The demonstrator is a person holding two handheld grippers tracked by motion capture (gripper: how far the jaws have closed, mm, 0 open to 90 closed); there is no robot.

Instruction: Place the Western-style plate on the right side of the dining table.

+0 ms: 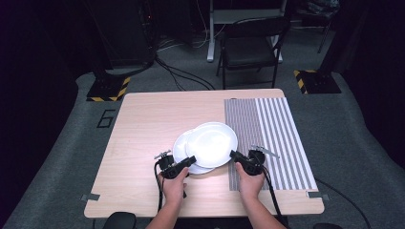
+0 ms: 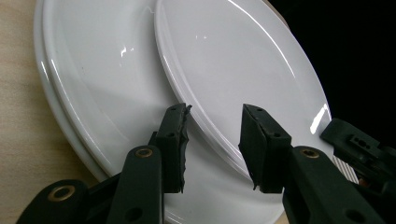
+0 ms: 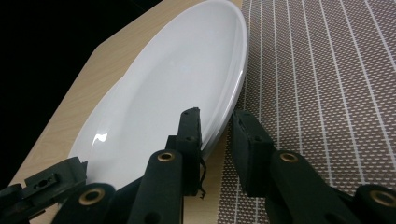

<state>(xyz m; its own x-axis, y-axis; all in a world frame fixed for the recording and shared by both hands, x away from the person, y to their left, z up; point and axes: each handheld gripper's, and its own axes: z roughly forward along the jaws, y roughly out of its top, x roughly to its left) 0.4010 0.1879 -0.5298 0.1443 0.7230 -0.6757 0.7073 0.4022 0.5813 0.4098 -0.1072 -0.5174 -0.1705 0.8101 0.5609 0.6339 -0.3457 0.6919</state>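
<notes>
Two white plates lie mid-table. The top plate (image 1: 212, 143) (image 2: 233, 60) (image 3: 177, 88) overlaps a lower plate (image 1: 179, 149) (image 2: 93, 79) and reaches the striped mat's edge. My left gripper (image 1: 191, 161) (image 2: 215, 113) is open at the near left, its jaws standing either side of the top plate's rim with a clear gap. At the near right, my right gripper (image 1: 233, 155) (image 3: 215, 116) has its jaws close together on the top plate's rim, one on the inner face, one outside. A second rim shows under the lower plate in the left gripper view.
A brown-and-white striped mat (image 1: 277, 138) (image 3: 317, 93) covers the right part of the wooden table (image 1: 143, 124). A black chair (image 1: 250, 47) and floor cables lie beyond the far edge. Bare wood lies left of the plates.
</notes>
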